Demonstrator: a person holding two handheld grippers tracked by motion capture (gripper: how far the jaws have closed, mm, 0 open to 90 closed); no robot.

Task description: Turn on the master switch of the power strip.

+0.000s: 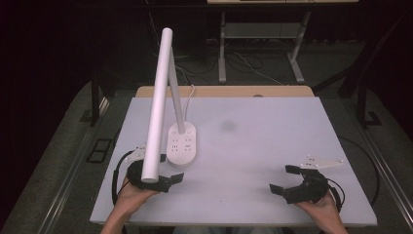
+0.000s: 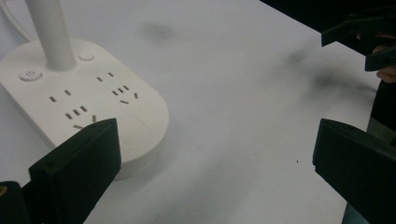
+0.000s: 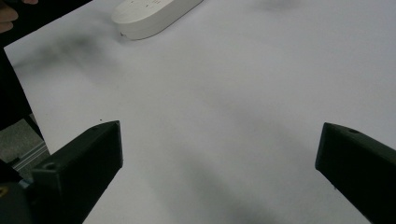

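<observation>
Here both hand-held grippers (image 1: 165, 179) (image 1: 285, 179) gape near the lamp base (image 1: 182, 144)

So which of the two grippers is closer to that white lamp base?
The left gripper: it sits just in front of the lamp base. The right gripper is far off to the base's right, both open.

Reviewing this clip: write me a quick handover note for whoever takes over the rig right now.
Left gripper: open, holding nothing, just short of the near end of the lamp base.
Right gripper: open, holding nothing, over bare table at the near right.
Lamp: white, upright at the table's left, its long head slanting out over the left hand.
Done: nothing gripped yet.
Left: probably closing in on the base, perhaps its power button.
</observation>
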